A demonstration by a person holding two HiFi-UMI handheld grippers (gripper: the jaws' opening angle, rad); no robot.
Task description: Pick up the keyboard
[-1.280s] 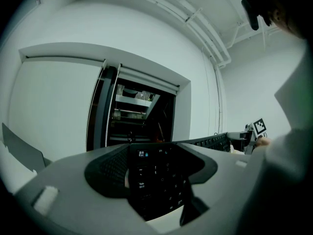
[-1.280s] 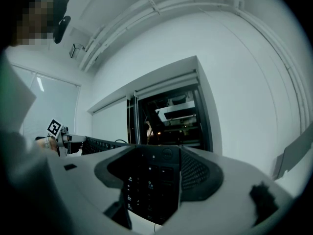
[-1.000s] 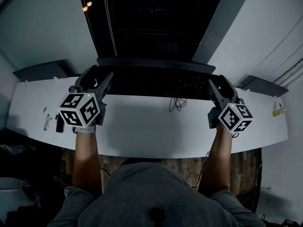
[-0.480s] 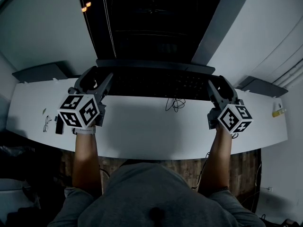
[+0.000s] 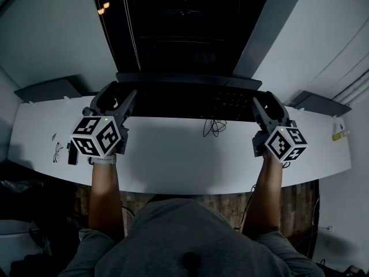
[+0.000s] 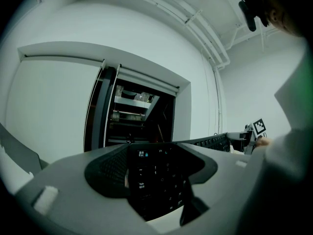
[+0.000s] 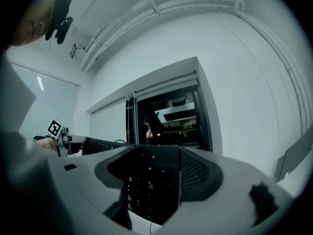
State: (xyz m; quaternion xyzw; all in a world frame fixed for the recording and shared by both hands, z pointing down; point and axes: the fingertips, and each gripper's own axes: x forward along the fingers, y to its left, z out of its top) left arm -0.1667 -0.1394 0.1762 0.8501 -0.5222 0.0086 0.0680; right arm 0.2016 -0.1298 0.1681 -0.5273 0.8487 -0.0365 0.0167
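Your long black plastic keyboard (image 5: 190, 101) stretches lengthwise along the white desk's (image 5: 173, 154) far edge (keys facing up).

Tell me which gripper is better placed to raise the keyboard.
Neither alone, I'd judge: the left gripper clamps the keyboard's Esc end, the right gripper its number-pad end. Raise both together to keep it level.

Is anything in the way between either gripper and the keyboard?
Nothing visible. The left gripper and right gripper each already have an end of the keyboard between their jaws. The only loose thing nearby is a cable on the desk in front of it, clear of both grips.
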